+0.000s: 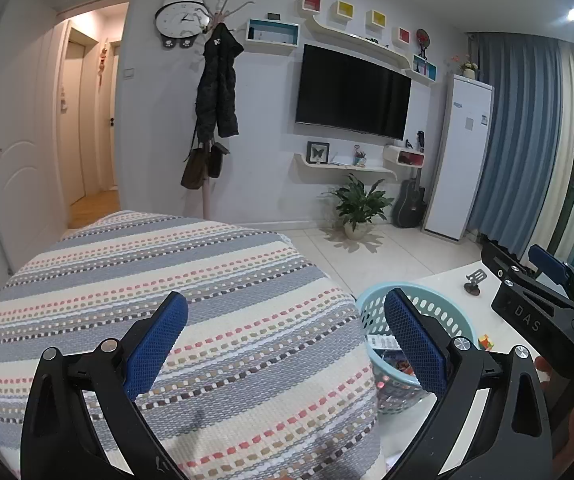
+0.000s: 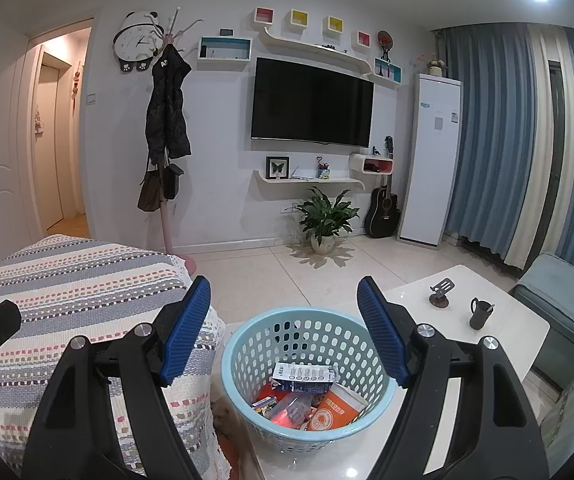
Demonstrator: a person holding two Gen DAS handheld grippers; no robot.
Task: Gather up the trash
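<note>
A light blue perforated basket stands on the white low table and holds trash: a white and blue carton, an orange packet and other wrappers. My right gripper is open and empty, held above the basket's near rim. My left gripper is open and empty over the striped cloth, left of the basket. The right gripper's body shows at the right of the left wrist view.
A phone stand and a dark cup sit on the table. A small colour cube lies by the basket. Blue stools stand right of the table. A potted plant, guitar and coat rack line the far wall.
</note>
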